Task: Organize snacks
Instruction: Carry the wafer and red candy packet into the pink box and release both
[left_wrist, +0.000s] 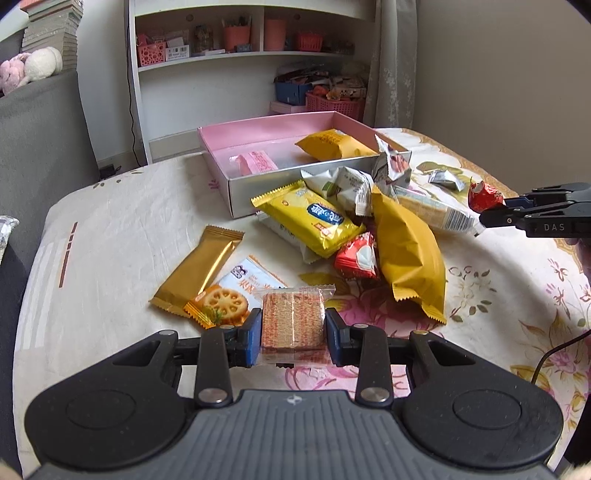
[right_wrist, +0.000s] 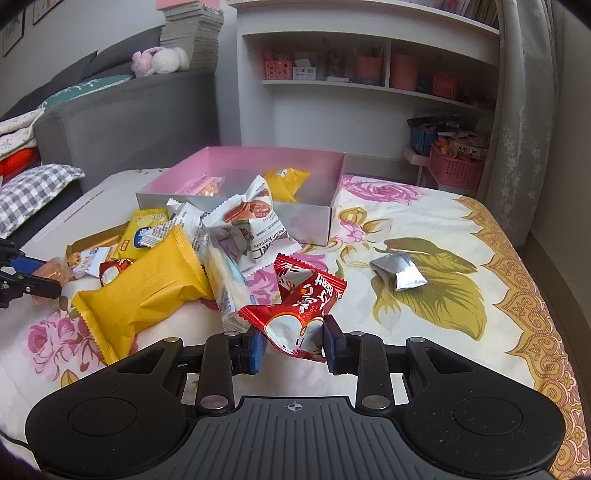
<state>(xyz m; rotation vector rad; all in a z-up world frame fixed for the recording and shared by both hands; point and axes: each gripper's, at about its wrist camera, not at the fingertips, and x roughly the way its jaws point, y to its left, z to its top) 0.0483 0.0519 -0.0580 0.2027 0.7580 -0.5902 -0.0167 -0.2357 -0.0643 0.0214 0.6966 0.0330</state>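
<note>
A: Count on the bed?

B: One pink box (left_wrist: 236, 192). Two packets inside: one pink (left_wrist: 256, 162), one yellow (left_wrist: 334, 144).

A: Outside the box?

B: Red packets: two, one in each gripper view (right_wrist: 295, 314) (left_wrist: 357, 256). Plain gold-yellow pillow packs: one (left_wrist: 408, 254). Yellow with blue label: one (left_wrist: 314, 218). Long gold bar: one (left_wrist: 199, 267). Cracker packet: one (left_wrist: 229, 295). Clear wafer pack: one (left_wrist: 293, 319). Silver packet off alone: one (right_wrist: 399, 271). White nut packets: at least two (right_wrist: 255, 218), pile hides the rest.

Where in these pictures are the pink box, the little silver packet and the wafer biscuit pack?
pink box (right_wrist: 236, 208), right wrist view, on its grey front wall.
silver packet (right_wrist: 399, 274), right wrist view, on its middle.
wafer biscuit pack (left_wrist: 293, 318), left wrist view, on its clear-wrapped face.
</note>
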